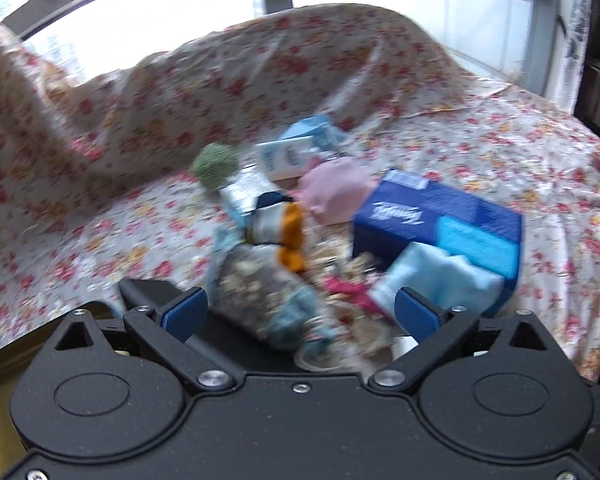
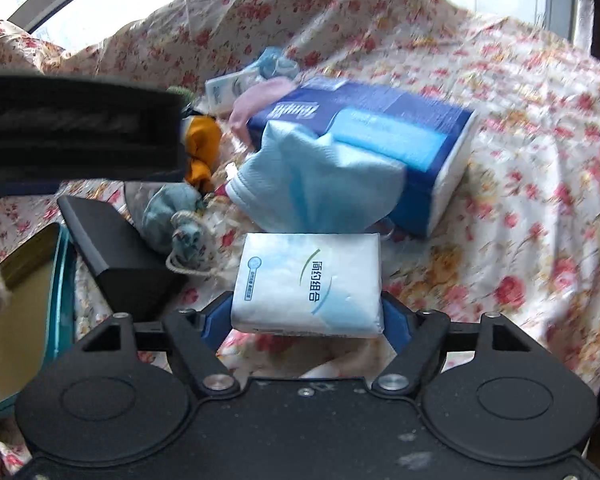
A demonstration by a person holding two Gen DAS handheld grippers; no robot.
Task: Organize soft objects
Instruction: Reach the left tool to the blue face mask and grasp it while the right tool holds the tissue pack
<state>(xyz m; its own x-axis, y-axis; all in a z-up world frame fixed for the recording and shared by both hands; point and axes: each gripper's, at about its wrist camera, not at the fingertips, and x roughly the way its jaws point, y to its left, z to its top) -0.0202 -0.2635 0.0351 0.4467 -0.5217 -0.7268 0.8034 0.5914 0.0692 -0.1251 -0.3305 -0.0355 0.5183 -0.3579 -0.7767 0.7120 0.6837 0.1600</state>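
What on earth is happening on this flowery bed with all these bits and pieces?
A person is sorting soft things with a hand-held claw in each hand. The right claw grips a white tissue pack above the floral sheet. The left claw is open and holds nothing, hovering near a drawstring pouch. Still heaped ahead: a blue tissue box, a light blue cloth, a pink cloth and an orange-and-white plush toy.
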